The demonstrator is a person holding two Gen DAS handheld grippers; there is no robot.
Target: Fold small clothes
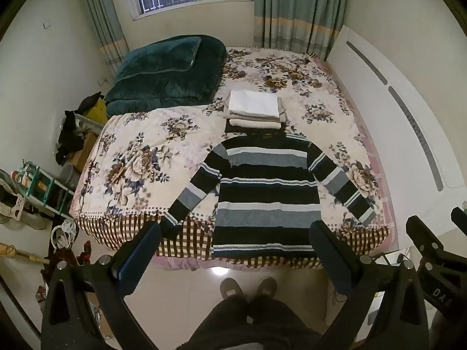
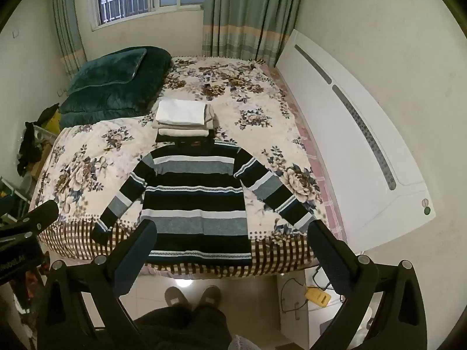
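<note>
Two claws gaping, left claw [image 1: 235,237], right claw [image 2: 233,237], striped sweater [image 1: 267,195] flat, lettering unreadable

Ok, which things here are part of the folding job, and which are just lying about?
Job:
striped sweater, spread flat on the bed
stack of folded clothes behind it
left claw and right claw, both open, holding nothing

Lying about:
green quilt
yellow device on the floor
clutter beside the bed

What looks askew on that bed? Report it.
Nothing much. The striped sweater lies flat, sleeves spread, hem at the bed's edge. Its collar meets the folded stack, whose layers sit slightly offset. Both grippers, left and right, hang open.
</note>
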